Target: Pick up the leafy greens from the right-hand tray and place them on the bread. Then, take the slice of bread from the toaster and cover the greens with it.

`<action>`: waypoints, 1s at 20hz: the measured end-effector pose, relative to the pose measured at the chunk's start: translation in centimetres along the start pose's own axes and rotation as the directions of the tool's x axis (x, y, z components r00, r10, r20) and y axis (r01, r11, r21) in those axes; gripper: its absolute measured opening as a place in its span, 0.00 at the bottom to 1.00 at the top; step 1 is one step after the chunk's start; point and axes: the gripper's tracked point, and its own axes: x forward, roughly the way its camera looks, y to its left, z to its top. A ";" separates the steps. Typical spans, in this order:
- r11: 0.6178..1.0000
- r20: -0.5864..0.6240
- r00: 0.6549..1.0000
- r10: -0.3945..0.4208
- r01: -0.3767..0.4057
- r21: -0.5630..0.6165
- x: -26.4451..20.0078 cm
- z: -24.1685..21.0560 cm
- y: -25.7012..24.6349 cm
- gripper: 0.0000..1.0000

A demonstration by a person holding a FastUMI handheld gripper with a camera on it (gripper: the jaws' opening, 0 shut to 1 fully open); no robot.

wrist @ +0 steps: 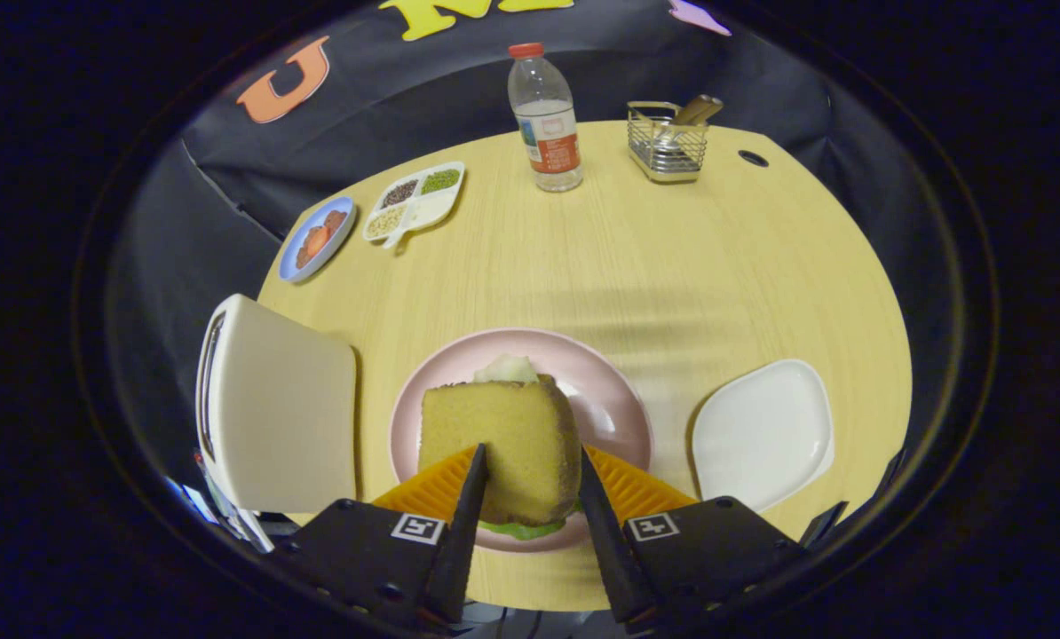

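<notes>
The round wooden table carries every item in the scene. The white toaster stands at the table's near left edge, just beside the pink plate, which sits directly ahead of the gripper. The white tray lies to the right of the pink plate, close to it but apart from it. The slice of bread lies over the pink plate, between the two fingers; both fingers press against its sides, so the gripper is clamped on the slice. The leafy greens are on the pink plate under the slice, with a green edge showing below its near side and a pale leaf tip showing past its far side. Whether the slice already rests on the greens or is held just above them cannot be told. At the far side of the table stand a plastic bottle and, to its right, a wire basket. At the far left lie a divided dish holding beans and grains and a blue plate holding food.
</notes>
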 end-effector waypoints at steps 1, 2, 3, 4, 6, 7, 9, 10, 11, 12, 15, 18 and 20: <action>1.000 0.014 1.000 -0.020 0.021 -0.019 -0.1 0.2 -0.3 0.58; 0.998 0.031 0.999 -0.044 0.045 -0.032 -0.5 0.2 -0.7 0.61; 0.998 0.050 0.997 -0.055 0.057 -0.037 -1.0 0.5 -1.0 0.65; 0.997 0.071 0.996 -0.062 0.065 -0.042 -1.7 0.6 -1.0 0.70; 0.995 0.128 0.989 -0.071 0.080 -0.063 -3.4 1.2 -0.8 0.77; 0.993 0.163 0.984 -0.071 0.085 -0.080 -4.5 1.6 -0.5 0.81; 0.988 0.239 0.968 -0.073 0.103 -0.114 -6.9 2.2 0.0 0.89; 0.985 0.281 0.956 -0.079 0.118 -0.123 -8.6 2.3 0.4 0.91; 0.984 0.330 0.940 -0.085 0.132 -0.122 -10.4 2.7 0.7 0.94; 0.982 0.381 0.920 -0.092 0.147 -0.117 -12.4 3.1 1.1 0.97; 0.974 0.538 0.834 -0.123 0.204 -0.094 -18.3 4.5 1.7 0.97; 0.972 0.663 0.738 -0.126 0.226 -0.067 -24.4 4.9 2.9 0.97; 0.976 0.726 0.677 -0.121 0.214 -0.037 -28.0 4.7 3.4 0.97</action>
